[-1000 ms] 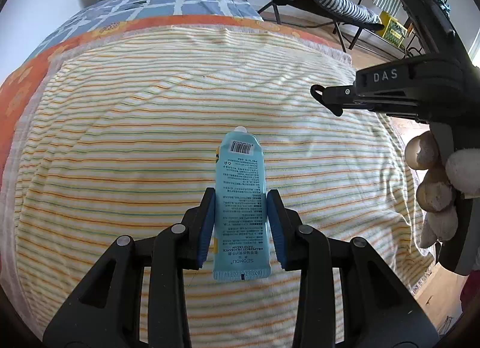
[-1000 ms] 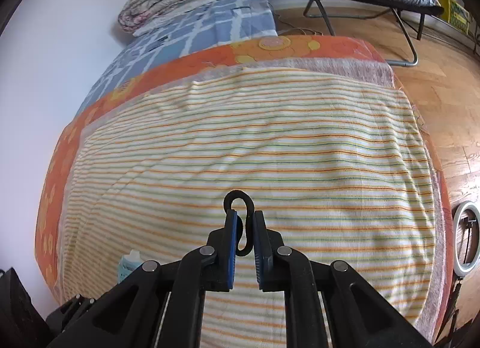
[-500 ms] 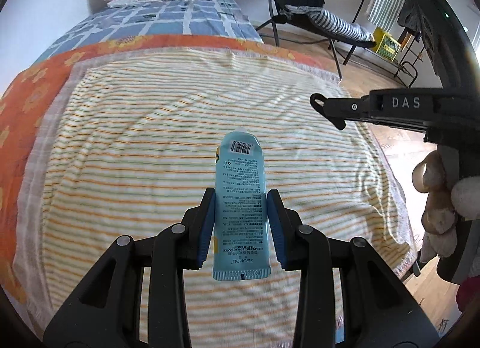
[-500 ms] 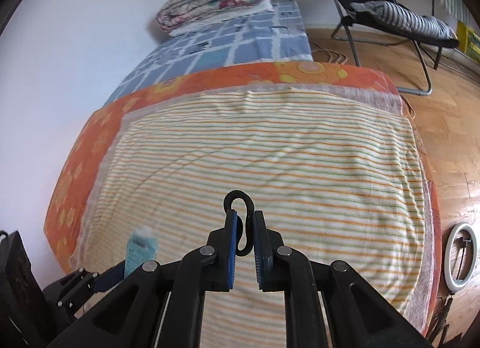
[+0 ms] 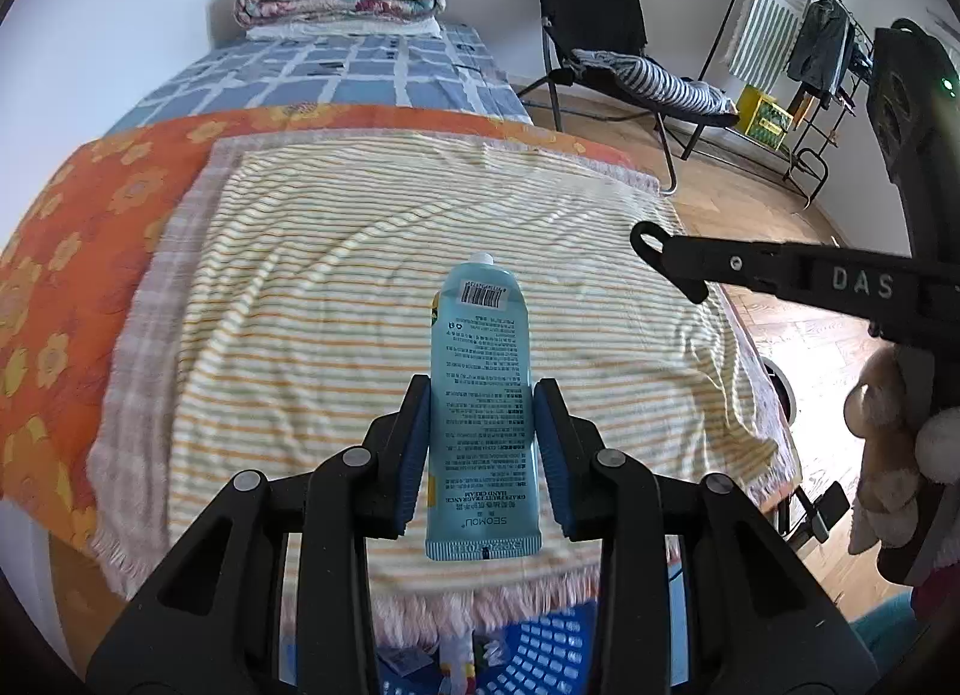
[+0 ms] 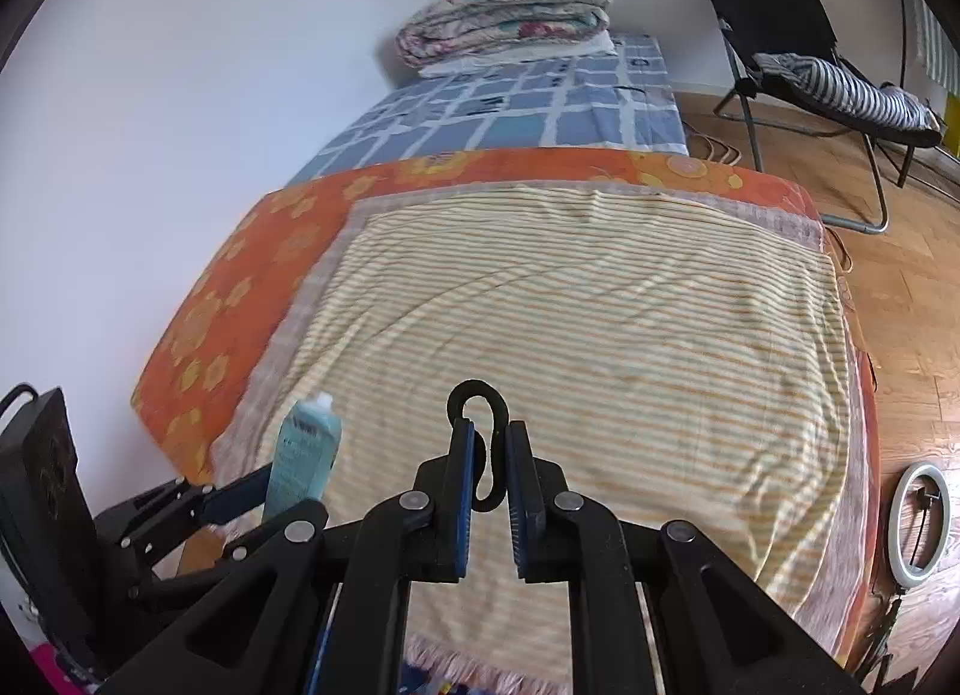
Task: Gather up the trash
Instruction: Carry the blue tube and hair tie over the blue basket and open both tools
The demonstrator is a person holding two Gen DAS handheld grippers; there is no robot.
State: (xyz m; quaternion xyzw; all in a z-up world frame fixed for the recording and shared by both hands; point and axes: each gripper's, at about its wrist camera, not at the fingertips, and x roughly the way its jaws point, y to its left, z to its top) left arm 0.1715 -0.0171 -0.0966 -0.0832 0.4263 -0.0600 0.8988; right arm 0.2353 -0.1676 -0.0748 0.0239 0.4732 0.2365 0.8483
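My left gripper (image 5: pixel 482 395) is shut on a light blue hand cream tube (image 5: pixel 482 395), held upright with its white cap up, near the front edge of the bed. The tube also shows in the right wrist view (image 6: pixel 303 458), at lower left. My right gripper (image 6: pixel 486 440) is shut on a small black hook (image 6: pixel 480 443) that sticks up between its blue pads. In the left wrist view the right gripper (image 5: pixel 651 242) reaches in from the right, hook tip showing. A blue perforated basket (image 5: pixel 540 656) sits below the bed's front edge.
The bed carries a yellow striped blanket (image 6: pixel 600 323) over an orange flowered cover (image 6: pixel 240 287), with folded quilts (image 6: pixel 510 11) at the far end. A black folding chair (image 6: pixel 798 35) and wooden floor (image 6: pixel 912 275) lie right. A ring light (image 6: pixel 918 521) stands at the bed's corner.
Both grippers have pulled back from the bed toward its front edge, each keeping its hold. The blanket's fringe and the blue basket below have come into the left view.
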